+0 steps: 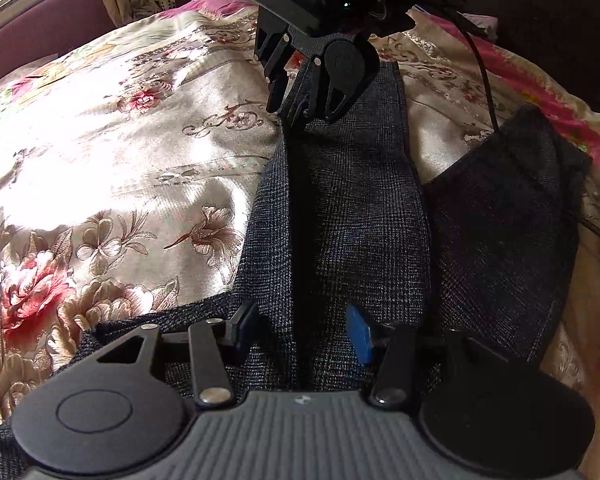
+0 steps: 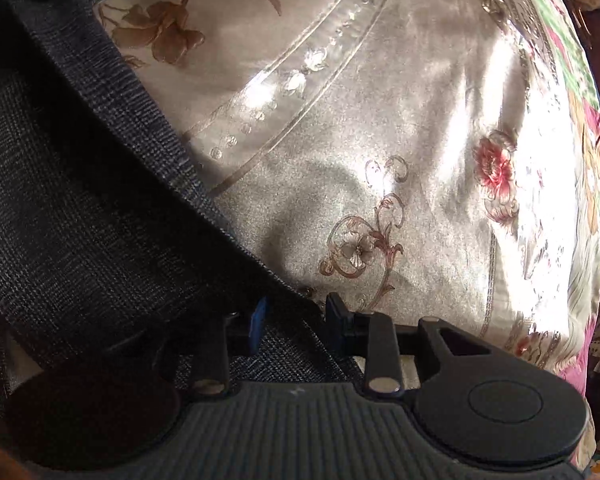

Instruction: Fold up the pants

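The left claw (image 1: 300,334) hangs half open above the dark pants (image 1: 340,208), gripping nothing. The right claw (image 2: 292,318) straddles the trouser edge, jaws apart, cloth between them unpinched. The pants lie lengthwise on the floral bedspread (image 1: 120,168). Closing shallowly could catch one layer only, or drag in bedspread.

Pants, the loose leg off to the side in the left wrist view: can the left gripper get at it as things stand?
Probably yes. The left gripper stands open over the pants, nothing pinched, and the loose leg lies uncovered beside it on the bedspread. The right gripper works farther up. Only a black cable trails near the leg's far end.
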The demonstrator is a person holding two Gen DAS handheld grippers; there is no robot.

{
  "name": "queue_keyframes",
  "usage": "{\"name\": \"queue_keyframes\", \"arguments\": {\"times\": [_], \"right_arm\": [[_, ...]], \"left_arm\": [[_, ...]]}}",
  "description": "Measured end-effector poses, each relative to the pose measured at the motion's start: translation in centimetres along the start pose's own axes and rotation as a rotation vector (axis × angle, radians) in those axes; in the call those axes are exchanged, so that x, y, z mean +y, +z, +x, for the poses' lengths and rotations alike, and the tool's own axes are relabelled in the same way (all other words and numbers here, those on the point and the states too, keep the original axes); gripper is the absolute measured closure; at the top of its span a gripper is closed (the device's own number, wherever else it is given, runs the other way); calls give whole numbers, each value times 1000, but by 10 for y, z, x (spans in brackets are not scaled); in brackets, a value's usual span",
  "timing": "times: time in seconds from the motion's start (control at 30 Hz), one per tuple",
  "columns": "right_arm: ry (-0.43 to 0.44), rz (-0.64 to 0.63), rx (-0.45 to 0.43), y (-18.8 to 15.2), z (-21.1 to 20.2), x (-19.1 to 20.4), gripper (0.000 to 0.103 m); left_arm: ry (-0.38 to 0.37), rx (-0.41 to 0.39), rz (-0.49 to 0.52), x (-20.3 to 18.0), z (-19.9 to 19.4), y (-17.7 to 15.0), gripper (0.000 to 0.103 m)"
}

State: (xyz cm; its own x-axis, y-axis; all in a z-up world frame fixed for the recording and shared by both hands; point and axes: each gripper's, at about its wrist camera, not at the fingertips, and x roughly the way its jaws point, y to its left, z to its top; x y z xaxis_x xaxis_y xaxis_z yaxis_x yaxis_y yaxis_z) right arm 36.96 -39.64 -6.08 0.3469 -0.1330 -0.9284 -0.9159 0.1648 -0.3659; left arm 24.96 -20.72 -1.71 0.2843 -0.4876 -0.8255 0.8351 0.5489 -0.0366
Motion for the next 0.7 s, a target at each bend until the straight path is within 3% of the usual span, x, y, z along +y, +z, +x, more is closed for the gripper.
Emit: {"name": "queue_keyframes", "arguments": {"times": [0.17,0.27,0.3,0.4,0.43,0.53,0.7], "right_arm": [[7,-51,10,1,0,2,75],[29,8,68,8,8,-3,94],[13,52,81,9,6,-5,100],[-36,166,69,-2,-18,-7,100],[-59,206,57,-9,-32,-5,101],[-145,339,17,-29,-86,8,101],[-285,573,-51,-66,-191,52,101]], "left_arm": [[2,-2,-18,-2,-1,-3,40],[9,2,-28,-2,1,-1,40],[17,2,-27,-3,0,-1,42],[64,3,-8,-7,-1,0,63],[73,3,-13,-6,-2,1,71],[73,-17,-49,-3,-14,6,77],[57,-76,-3,-23,-53,19,79]]}}
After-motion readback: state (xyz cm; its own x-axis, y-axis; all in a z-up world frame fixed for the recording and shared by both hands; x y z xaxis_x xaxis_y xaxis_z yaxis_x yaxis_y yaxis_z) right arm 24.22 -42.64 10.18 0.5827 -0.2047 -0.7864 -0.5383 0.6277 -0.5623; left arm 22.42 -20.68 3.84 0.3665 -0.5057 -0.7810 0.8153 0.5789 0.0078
